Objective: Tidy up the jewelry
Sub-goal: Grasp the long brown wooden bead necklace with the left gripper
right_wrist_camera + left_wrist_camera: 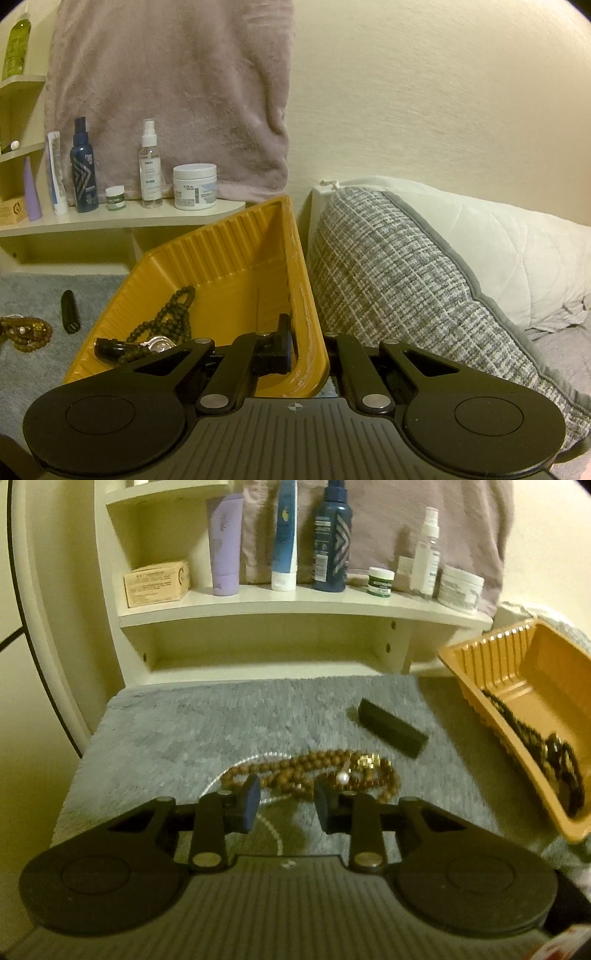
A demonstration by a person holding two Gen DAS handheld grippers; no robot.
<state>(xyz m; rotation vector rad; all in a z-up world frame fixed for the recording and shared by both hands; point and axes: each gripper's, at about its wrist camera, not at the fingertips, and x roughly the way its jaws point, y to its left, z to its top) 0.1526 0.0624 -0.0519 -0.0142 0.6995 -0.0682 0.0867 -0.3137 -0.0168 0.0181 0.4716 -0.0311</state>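
Step in hand: pickup of the next piece for the tray. The left hand-held gripper (286, 805) is held low over the grey mat (166, 731), jaws apart, nothing pinched. The brown bead necklace (295, 771) is heaped just ahead of the fingertips, tangled with a gold piece (369, 761), a single pearl (343, 777) and a thin silver chain (271, 829) that is seen looping back under and between the jaws. A black box (391, 728) is lying further ahead, to the right of the heap.

The right hand-held gripper (306, 354) is clamped on the near wall of the orange tray (236, 243): 1 finger is seen inside, the other outside, and the tray is held tilted. Black beads (166, 317) and a watch (160, 345) are already seen inside it, ahead-left of the right fingers.

Judged: sorting is partly done; at least 2 pieces are left on the mat. Next move calls for the left jaws to be lowered onto the bead heap and closed on several strands together, then carried right to the tray. Risk: the thin chain may be snagged or left dangling.
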